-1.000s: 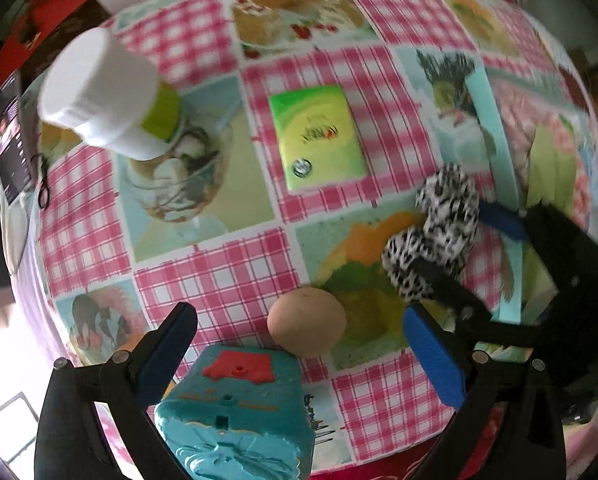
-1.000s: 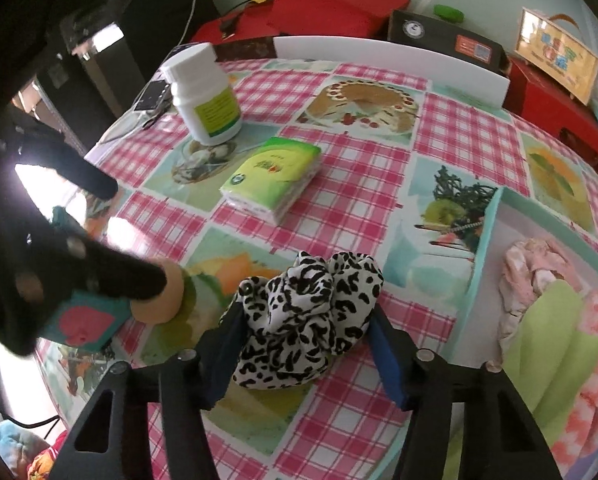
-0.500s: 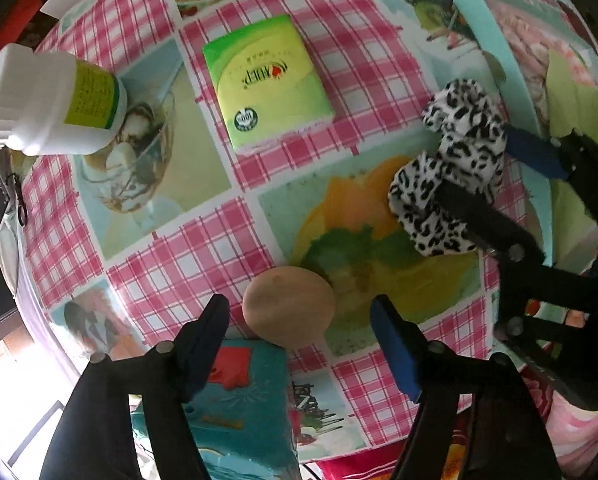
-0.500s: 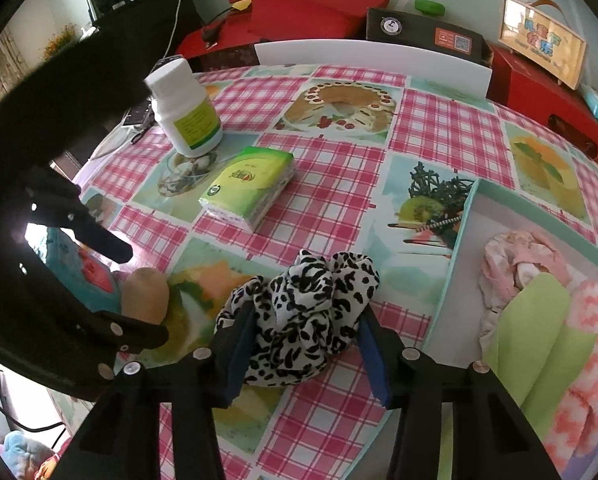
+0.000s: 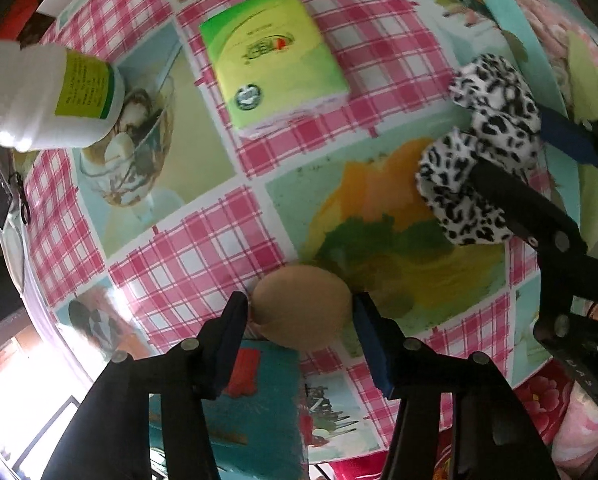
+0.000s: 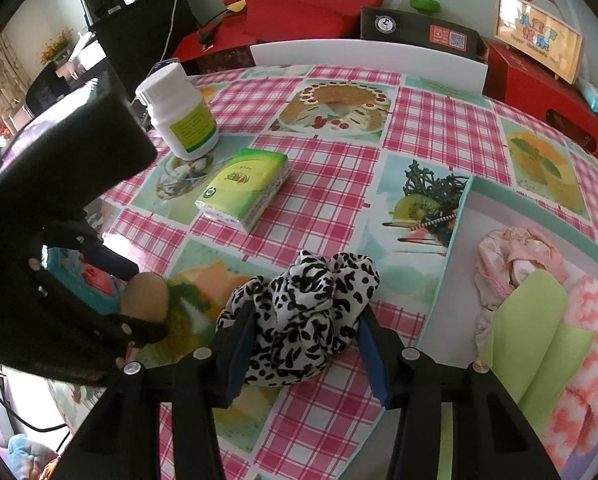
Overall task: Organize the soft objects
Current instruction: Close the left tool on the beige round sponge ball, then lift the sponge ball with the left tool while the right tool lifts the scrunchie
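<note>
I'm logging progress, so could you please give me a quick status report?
Left gripper closing around the tan egg-shaped ball. Right gripper shut on the leopard cloth. Tray beside it, already holding cloths; path clear.

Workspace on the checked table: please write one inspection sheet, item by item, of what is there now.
Surface: tablecloth, pink checks, dessert pictures.
Job's things: leopard-print cloth; tan egg-shaped ball; tray holding soft pieces.
Clutter: white bottle; green tissue pack; teal toy.
Grippers: left gripper just closing, pads at the ball; right gripper shut on the cloth.
Cables: white cable.
Surroundings: red boxes.
</note>
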`<state>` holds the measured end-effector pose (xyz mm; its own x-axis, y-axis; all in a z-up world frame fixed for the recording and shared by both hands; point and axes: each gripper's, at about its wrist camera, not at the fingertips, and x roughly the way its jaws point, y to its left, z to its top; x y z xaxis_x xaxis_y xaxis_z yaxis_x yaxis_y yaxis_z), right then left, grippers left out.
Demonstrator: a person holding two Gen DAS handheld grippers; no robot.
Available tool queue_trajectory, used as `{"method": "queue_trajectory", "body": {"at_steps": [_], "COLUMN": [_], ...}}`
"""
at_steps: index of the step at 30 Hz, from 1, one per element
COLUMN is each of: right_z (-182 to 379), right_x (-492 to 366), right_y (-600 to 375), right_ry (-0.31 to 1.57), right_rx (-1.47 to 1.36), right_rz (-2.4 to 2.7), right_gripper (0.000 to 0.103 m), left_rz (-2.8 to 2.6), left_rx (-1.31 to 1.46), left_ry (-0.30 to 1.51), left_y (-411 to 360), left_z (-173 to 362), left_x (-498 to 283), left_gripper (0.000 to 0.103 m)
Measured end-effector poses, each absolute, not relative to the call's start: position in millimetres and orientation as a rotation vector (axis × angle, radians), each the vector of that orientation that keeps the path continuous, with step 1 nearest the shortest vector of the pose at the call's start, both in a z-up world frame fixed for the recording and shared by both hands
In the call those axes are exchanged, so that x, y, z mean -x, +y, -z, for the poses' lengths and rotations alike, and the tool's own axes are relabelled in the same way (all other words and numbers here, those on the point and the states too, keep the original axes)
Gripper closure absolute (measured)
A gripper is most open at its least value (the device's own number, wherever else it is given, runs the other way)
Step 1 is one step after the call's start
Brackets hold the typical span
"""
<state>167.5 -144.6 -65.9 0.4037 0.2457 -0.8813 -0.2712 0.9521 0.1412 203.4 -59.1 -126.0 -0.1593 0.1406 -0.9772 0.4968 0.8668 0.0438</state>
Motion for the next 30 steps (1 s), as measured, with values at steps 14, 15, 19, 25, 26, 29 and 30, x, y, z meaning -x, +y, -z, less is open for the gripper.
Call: {"method": "queue_trajectory", "body": {"at_steps": [14, 15, 19, 25, 26, 29, 30], "right_z": [66, 66, 66, 65, 65, 65, 65], "right_x": [-169, -169, -170, -171, -172, -176, -177], "right_y": [-145, -145, -147, -147, -148, -149, -150], "right_ry": [1.11, 1.11, 1.108, 1.105, 1.104, 1.099, 1.099], "right_rx": [0.021, 0.019, 0.012, 0.016, 0.015, 0.012, 0.01], "right_rz": [-0.323, -0.323, -0.325, -0.322, -0.321, -0.315, -0.315], "right_gripper": [0.051, 0.051, 0.051, 0.051, 0.052, 0.053, 0.053], "left_rz": [0.374, 0.378, 0.387, 0.374, 0.37, 0.342, 0.331], "left_rx": [-0.469, -0.461, -0.399, -0.289, -0.272, -0.244, -0.228], "left_ry": [1.699, 1.693, 1.646, 1.567, 1.558, 1.545, 1.553], "left_y": [-65, -67, -72, -75, -76, -78, -78], "left_z": [130, 127, 110, 85, 82, 83, 86], "left_x": [-209, -211, -227, -262, -269, -288, -295], "left_gripper": [0.054, 0.054, 0.054, 0.054, 0.054, 0.053, 0.053]}}
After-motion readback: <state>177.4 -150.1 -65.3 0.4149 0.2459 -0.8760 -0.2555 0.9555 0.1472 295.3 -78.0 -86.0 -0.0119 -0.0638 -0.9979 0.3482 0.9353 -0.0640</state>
